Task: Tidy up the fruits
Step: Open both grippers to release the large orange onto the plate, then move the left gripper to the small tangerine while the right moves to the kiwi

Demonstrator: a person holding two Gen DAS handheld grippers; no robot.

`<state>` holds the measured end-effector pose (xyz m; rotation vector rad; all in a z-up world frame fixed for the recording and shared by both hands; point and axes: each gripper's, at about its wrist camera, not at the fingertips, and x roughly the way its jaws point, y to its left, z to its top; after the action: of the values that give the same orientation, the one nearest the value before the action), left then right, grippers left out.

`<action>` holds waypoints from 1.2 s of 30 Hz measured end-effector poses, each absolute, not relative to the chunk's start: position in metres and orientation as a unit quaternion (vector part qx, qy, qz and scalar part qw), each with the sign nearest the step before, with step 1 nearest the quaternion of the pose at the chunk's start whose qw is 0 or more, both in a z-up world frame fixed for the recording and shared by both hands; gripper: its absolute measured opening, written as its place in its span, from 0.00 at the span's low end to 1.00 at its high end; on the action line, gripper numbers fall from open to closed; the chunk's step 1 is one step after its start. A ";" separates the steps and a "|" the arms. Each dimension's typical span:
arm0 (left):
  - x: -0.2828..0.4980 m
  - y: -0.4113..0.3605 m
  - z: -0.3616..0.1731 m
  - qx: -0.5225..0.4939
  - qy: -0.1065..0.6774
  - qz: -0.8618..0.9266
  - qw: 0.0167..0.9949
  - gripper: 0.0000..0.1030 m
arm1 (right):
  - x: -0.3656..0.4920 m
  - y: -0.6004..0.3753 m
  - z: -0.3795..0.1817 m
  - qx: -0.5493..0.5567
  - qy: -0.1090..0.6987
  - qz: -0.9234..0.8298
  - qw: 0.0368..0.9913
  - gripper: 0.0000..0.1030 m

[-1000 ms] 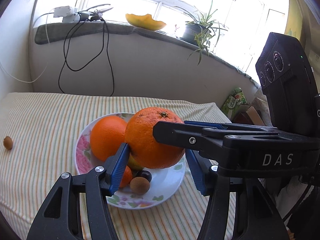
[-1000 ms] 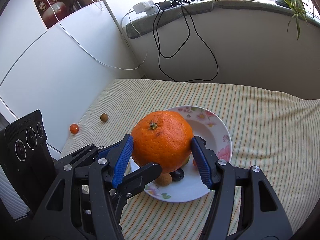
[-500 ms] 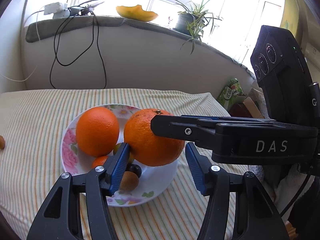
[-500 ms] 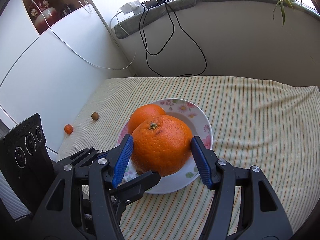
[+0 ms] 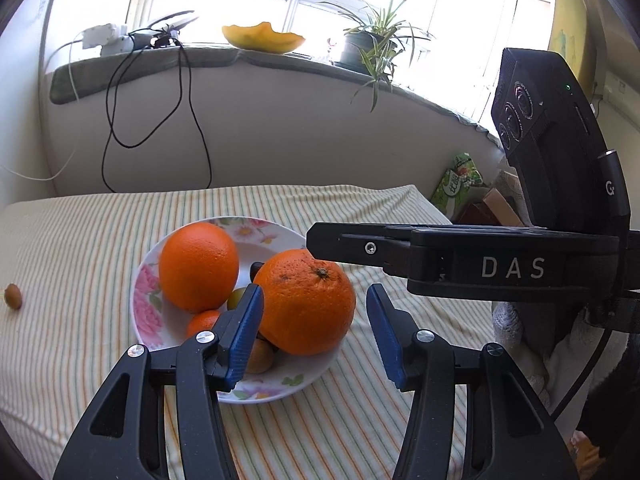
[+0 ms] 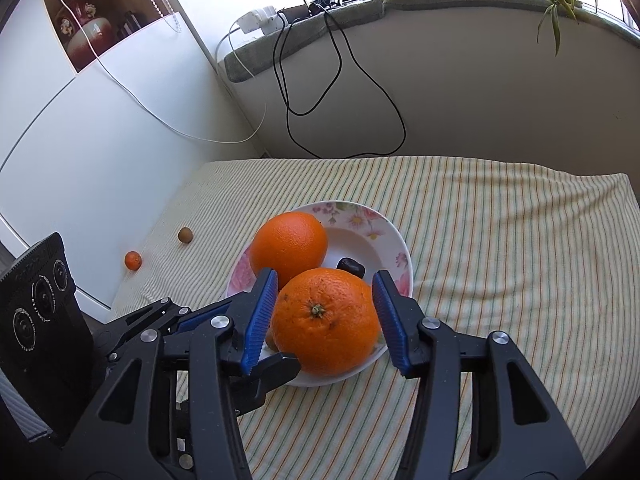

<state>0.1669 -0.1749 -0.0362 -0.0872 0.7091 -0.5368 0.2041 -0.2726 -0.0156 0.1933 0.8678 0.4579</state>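
Over the plate, right gripper (image 6: 326, 320): jaws closing, narrower than the large orange (image 6: 324, 332), which shows between the blue pads in this gripper's own view. From the left wrist, its finger passes level with the top of that orange, not round its middle. No pad is seen pressing on it.
Left gripper (image 5: 314, 336): jaws part open, holding nothing. Its left pad stands just beside the large orange, its right pad is clearly apart from it.
Large orange: rests on the near side of the plate (image 6: 360, 240), stem end up, lying on smaller fruit.
Second orange (image 6: 288, 244): on the same plate, behind and to the left, touching or almost touching the large one.
Small fruit on the plate: a dark one (image 6: 351, 267) behind the large orange; a small orange one (image 5: 202, 322), a yellow-green one (image 5: 236, 298) and a brown one (image 5: 260, 360) are tucked between and under the two oranges.
Plate: white with pink flowers, on the striped cloth (image 6: 500, 260).
Loose fruit: a small orange fruit (image 6: 133, 260) and a brown fruit (image 6: 185, 235) lie on the cloth near its left edge, well apart from the plate.
Windowsill: a yellow bowl-shaped thing (image 5: 262, 38), a potted plant (image 5: 372, 44) and a black cable (image 6: 340, 80) hanging down the wall.
Right of the cloth: a green packet (image 5: 458, 184).
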 end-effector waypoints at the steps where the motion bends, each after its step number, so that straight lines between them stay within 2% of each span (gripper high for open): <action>1: 0.166 -0.175 -0.036 -0.042 0.343 -0.258 0.902 0.56 | 0.203 -0.273 -0.015 0.092 0.415 0.219 0.878 0.51; 3: 0.165 -0.174 -0.035 -0.040 0.340 -0.255 0.904 0.61 | 0.202 -0.272 -0.014 0.087 0.414 0.217 0.880 0.53; 5: 0.162 -0.173 -0.034 -0.038 0.338 -0.253 0.906 0.63 | 0.199 -0.271 -0.012 0.084 0.409 0.216 0.882 0.62; 7: 0.160 -0.172 -0.033 -0.036 0.337 -0.251 0.907 0.71 | 0.197 -0.270 -0.009 0.082 0.404 0.214 0.886 0.67; 10: 0.157 -0.171 -0.033 -0.031 0.335 -0.246 0.909 0.73 | 0.195 -0.268 -0.007 0.076 0.400 0.212 0.888 0.71; 13: 0.154 -0.167 -0.033 -0.032 0.333 -0.240 0.911 0.76 | 0.192 -0.267 -0.005 0.070 0.396 0.206 0.892 0.82; 36: 0.139 -0.107 -0.032 -0.045 0.317 -0.194 0.927 0.76 | 0.186 -0.229 -0.002 0.038 0.392 0.208 0.895 0.82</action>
<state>0.1386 -0.1069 -0.0320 -0.0924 0.6502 -0.3978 0.1862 -0.2293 -0.0015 0.0779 0.8126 0.4302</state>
